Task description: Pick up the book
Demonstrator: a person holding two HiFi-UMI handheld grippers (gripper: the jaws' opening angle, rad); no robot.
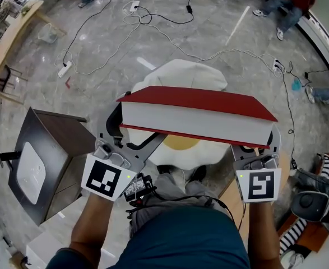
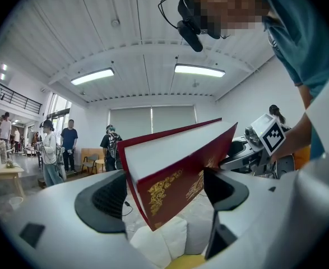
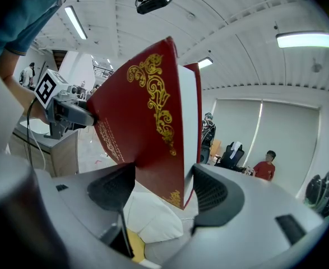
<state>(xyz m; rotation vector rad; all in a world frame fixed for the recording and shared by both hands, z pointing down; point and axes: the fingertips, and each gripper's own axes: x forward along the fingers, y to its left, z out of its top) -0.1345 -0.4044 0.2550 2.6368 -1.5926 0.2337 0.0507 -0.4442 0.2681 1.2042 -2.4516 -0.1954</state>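
Item: my left claw [image 1: 122, 133] [image 2: 164, 192]. Pinching the left end of the book [image 1: 198, 114] [image 2: 170, 167], with a pad pressed against each red cover.

Item: my right claw [image 1: 262, 144] [image 3: 161, 192]. Pinching the right end of the same book [image 3: 147, 122], with the gold-scrolled cover against one pad and the back cover against the other.

Item: book. Thick, with red boards and a white page block. It is held in the air between the two claws, lying roughly level in the head view with the page edge facing me.

Item: cushion [image 1: 181, 74] [image 2: 158, 240] [image 3: 153, 217]. White with a yellow middle, it is on the floor [image 1: 97, 55] directly under the book and apart from it.

Item: cabinet [image 1: 52, 156]. Dark, and at 9 o'clock from the book.

Item: cables [image 1: 153, 21]. They trail across the grey floor at 12 o'clock, with a power strip [image 1: 65, 69] at 10 o'clock.

Item: people [image 1: 287, 4]. Only their legs show at the frame's edge, at 1 to 2 o'clock and well away from the book.
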